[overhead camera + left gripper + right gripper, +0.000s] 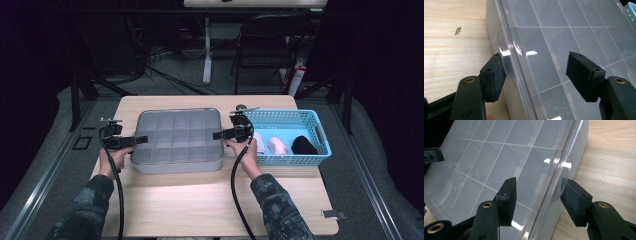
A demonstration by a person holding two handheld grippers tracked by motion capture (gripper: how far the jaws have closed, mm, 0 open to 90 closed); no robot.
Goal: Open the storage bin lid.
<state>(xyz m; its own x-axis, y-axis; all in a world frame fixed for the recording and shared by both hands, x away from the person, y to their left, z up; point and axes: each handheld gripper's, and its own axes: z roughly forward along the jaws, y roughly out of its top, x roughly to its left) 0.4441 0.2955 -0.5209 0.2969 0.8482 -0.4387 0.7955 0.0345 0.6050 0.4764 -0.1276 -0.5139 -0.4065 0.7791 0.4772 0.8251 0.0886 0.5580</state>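
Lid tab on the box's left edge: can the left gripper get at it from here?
Probably yes. The left gripper already straddles the lid tab, one pad beside it, the other over the clear lid; nothing blocks closing.

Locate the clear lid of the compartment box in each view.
High view: lid centre, between both grippers.
Left gripper view: lid fills upper right, its edge between the jaws.
Right gripper view: lid fills upper left.
Shared landmark: the white divider grid beneath.
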